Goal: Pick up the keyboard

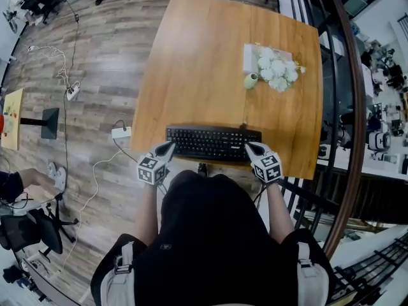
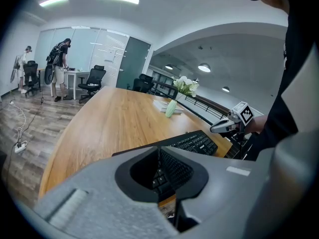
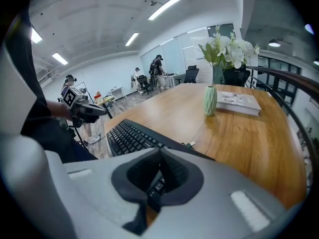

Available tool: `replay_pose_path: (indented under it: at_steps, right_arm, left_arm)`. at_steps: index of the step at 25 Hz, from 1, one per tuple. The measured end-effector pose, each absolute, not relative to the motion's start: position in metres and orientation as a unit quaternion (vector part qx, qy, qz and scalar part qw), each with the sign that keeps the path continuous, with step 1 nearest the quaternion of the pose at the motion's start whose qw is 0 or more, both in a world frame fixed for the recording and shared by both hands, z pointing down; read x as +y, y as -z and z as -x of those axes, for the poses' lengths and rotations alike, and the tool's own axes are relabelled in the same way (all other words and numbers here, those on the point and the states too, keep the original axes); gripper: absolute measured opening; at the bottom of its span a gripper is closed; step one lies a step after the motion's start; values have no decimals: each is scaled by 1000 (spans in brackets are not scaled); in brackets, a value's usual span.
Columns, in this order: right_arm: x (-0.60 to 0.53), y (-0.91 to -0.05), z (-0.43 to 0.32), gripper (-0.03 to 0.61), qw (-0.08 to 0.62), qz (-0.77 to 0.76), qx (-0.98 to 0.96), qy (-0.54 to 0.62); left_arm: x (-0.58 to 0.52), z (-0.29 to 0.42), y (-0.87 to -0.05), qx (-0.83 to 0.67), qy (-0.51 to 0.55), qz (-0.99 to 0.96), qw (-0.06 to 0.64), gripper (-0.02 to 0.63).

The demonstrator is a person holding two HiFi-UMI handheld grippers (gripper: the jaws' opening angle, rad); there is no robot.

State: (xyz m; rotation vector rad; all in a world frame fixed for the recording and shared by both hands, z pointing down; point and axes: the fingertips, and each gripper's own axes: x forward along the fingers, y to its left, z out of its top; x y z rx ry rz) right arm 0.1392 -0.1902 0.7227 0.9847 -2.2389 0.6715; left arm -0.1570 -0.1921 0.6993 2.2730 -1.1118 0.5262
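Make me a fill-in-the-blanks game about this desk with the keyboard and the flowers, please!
1. The keyboard on the wooden table is ____ in colour.
2. The flowers in the green vase are ____.
3. Right next to the vase lies a ____.
4. The left gripper and the right gripper are both ____, not open.

Missing words: black; white; book; shut.
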Motion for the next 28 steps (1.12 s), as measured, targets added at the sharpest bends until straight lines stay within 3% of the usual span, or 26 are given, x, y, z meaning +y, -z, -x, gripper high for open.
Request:
replay_pose_path:
  at_steps: [9, 11, 14, 17, 23, 28]
  right_arm:
    - [-200, -751, -165, 11, 332, -411, -809, -256]
    - [-204, -755, -166, 74, 333, -414, -805, -262]
    - [-210, -760, -172, 82, 342, -421, -799, -259]
    - [-213, -768, -181, 157, 352, -430, -788, -265]
    - [-218, -780, -202, 211, 284, -479, -750, -357]
    - [-217, -782, -203, 236, 258, -484, -738, -394]
  left_arm:
    - [-211, 174, -733, -417, -211, -834, 293, 20]
    - [-215, 178, -738, -417, -212, -832, 298, 20]
    - [-221, 183, -747, -419, -216, -826, 309, 25]
    - [-227, 189, -758, -427, -225, -815, 320, 151]
    - [-223, 197, -791, -423, -243, -792, 367, 238]
    - [-217, 201, -806, -411, -242, -781, 403, 266]
